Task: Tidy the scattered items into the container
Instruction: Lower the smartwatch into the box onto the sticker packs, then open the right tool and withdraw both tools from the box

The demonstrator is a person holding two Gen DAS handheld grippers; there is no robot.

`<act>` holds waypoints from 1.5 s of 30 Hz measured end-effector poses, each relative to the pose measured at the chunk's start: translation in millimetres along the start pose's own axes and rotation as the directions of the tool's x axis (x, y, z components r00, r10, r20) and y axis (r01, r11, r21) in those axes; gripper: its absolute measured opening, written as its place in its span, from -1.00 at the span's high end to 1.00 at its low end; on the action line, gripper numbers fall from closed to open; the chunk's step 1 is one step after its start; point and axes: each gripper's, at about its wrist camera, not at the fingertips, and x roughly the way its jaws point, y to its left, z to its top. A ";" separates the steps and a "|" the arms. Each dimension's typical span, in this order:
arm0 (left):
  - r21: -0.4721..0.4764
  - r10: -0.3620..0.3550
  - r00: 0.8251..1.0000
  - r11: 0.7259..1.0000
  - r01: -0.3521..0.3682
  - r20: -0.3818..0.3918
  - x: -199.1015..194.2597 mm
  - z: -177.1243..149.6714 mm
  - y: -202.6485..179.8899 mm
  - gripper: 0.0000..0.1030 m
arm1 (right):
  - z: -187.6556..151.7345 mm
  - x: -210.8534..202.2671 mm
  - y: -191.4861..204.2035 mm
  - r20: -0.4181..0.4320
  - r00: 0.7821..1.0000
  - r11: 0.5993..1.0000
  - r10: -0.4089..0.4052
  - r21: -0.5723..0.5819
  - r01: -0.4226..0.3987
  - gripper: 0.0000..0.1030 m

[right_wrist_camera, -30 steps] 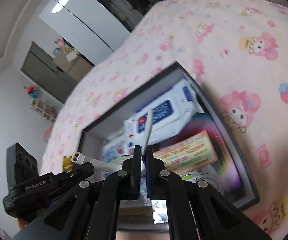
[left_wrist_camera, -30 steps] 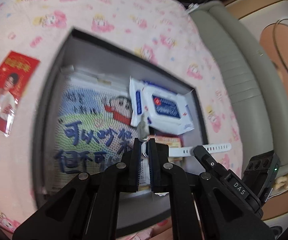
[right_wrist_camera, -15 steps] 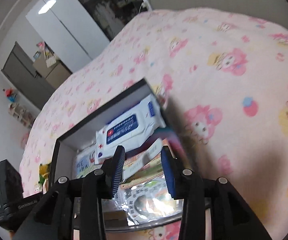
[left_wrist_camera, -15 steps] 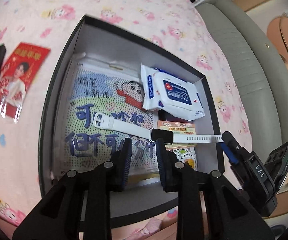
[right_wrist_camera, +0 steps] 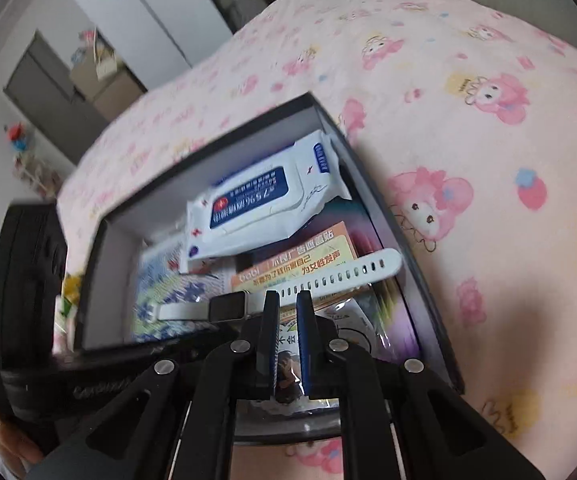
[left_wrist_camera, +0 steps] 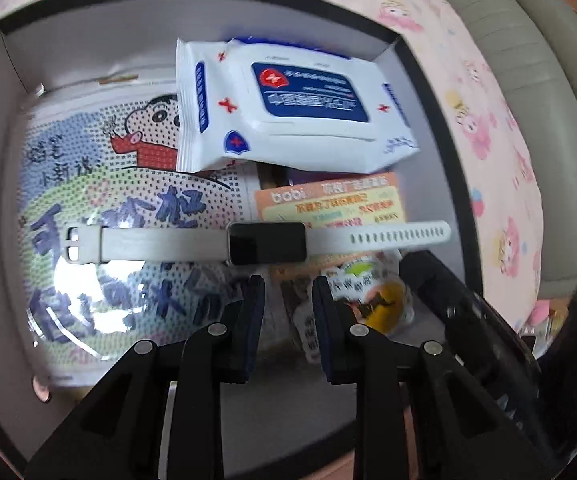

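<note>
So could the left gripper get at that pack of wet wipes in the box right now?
Probably yes. The wet wipes pack lies on top of the other things in the box, uncovered. The left gripper is empty, jaws apart; only the flat-lying watch lies between them.

We note a watch [left_wrist_camera: 266,242] with a matt white rubbery strap and glossy black face — lying on a shiny film-wrapped printed sheet [left_wrist_camera: 100,208]. The wipes pack [left_wrist_camera: 288,108] looks like smooth glossy plastic; the box [left_wrist_camera: 428,92] is matt card — on soft printed cloth [right_wrist_camera: 468,120].
</note>
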 end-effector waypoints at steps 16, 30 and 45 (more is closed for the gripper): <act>-0.010 -0.081 0.995 0.997 0.082 0.051 -25.7 -4.6 29.8 0.52 | 4.1 14.6 6.0 -0.057 0.997 0.998 -0.050 -0.047 0.047 0.82; -0.059 -0.074 0.996 0.995 0.076 0.039 -20.8 8.8 43.5 0.52 | 41.5 44.9 -6.0 -0.132 0.988 0.996 -0.086 -0.020 0.084 0.82; -0.106 -0.087 0.992 0.990 0.096 0.090 -31.1 -6.6 43.6 0.52 | 25.4 31.5 -10.9 -0.138 0.988 0.998 -0.061 0.003 0.062 0.69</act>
